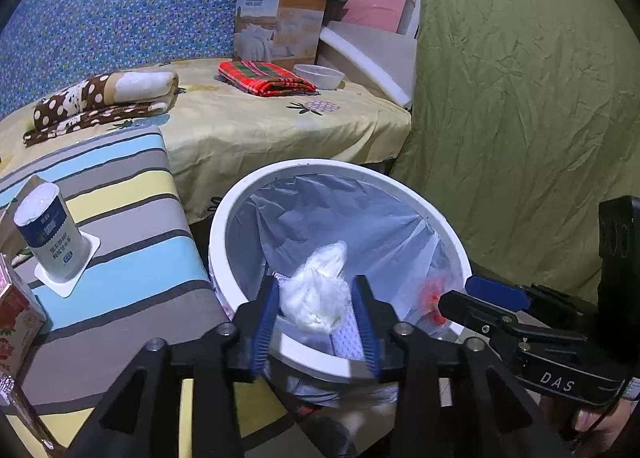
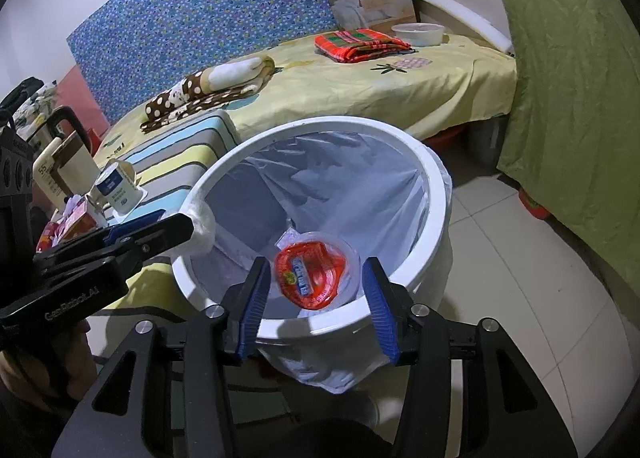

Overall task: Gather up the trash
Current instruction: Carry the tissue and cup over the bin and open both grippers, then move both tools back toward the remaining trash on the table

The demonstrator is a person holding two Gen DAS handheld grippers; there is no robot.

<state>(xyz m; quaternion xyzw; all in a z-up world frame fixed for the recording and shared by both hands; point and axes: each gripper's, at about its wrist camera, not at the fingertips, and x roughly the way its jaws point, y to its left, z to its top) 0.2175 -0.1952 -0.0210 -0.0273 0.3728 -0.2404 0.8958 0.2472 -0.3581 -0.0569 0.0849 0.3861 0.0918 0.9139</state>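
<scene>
Two items sit over the white bin [image 2: 434,193]: a crumpled plastic wad [image 1: 316,294] between the left claw [image 1: 316,322], and a red-lidded cup [image 2: 316,276] between the right claw [image 2: 316,306]. Both claws stand apart, pads clear. Step in hand: release. Next, judged: fetch the yogurt cup [image 1: 52,234] on the desk at 9 o'clock.

Red carton [image 1: 18,318] at 9 o'clock in left view: cut by frame edge, print unreadable. Bin [image 1: 224,217] bottom hidden under liner [image 1: 340,217]. Red wrapper [image 1: 430,298] at 4 o'clock blurred behind liner. Kettle [image 2: 60,125] at 9 o'clock in right view partly blocked.
</scene>
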